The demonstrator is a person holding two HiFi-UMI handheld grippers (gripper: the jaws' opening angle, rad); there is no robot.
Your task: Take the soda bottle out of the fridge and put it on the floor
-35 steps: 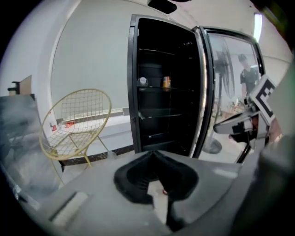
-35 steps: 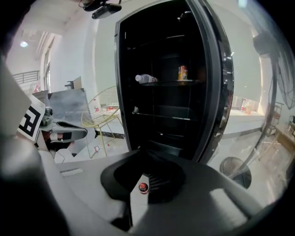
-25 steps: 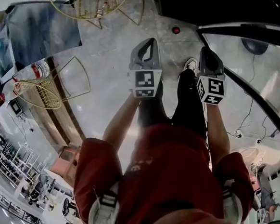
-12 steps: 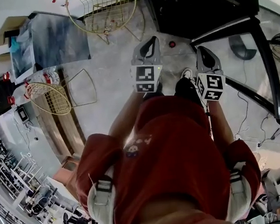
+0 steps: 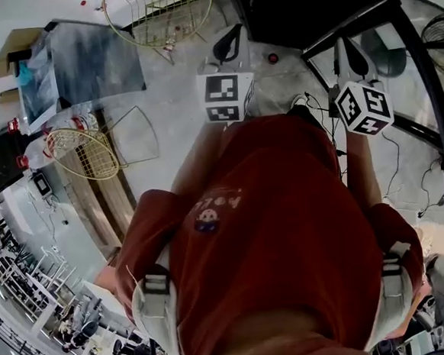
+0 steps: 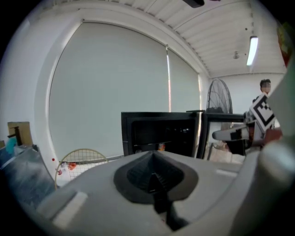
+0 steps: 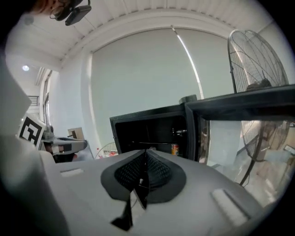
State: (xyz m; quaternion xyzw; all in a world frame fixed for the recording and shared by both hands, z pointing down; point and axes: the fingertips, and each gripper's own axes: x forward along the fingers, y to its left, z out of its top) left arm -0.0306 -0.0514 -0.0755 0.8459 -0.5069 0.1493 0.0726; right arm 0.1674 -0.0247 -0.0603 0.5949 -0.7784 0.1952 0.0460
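The black fridge stands open ahead of me, its glass door swung out to the right. A small orange-labelled container stands on a shelf inside, and it also shows as an orange container in the left gripper view; I cannot tell whether it is the soda bottle. My left gripper is shut and empty, pointing at the fridge. My right gripper is also shut and empty, held short of the opening. In each gripper view the pads meet with nothing between them, as do the right pads.
Two gold wire baskets stand on the floor at left, with plastic bottles beside them. A standing fan is right of the fridge door. Cables lie on the floor at right. A red dot marks the floor.
The view has closed in on the fridge. Both grippers have moved forward toward it, and the right one has swung out to the right and turned. Both stay shut.
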